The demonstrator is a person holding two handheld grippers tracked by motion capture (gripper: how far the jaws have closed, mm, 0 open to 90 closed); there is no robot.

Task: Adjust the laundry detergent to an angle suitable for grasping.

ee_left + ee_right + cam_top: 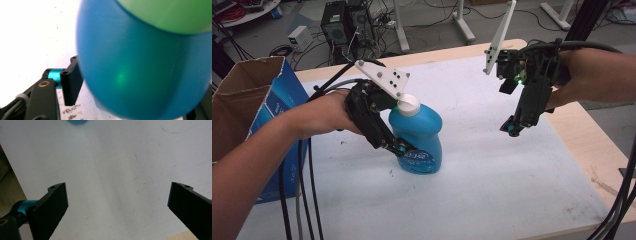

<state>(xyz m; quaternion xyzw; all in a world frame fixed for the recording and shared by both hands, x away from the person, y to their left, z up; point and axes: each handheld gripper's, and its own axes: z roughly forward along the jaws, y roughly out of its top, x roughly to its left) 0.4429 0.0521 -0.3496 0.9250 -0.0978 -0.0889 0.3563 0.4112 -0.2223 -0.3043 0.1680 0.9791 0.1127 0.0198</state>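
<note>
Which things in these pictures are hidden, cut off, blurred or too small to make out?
- Bottle label, high view: too small to read, partly behind the left gripper.
- Left gripper's far jaw, left gripper view: hidden by the bottle, so contact on that side cannot be told.
- Bottle in the right gripper view: cut off by the top edge.
- Box inside, high view: cut off by the left edge.
- Bottle cap, left gripper view: blurred, cut off at the top.

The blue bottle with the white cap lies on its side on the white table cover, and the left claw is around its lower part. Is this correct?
Not quite. The blue bottle stands upright, its white cap on top, as the high view shows. The rest holds: it is on the white table cover, and the left claw is around its lower part.
</note>
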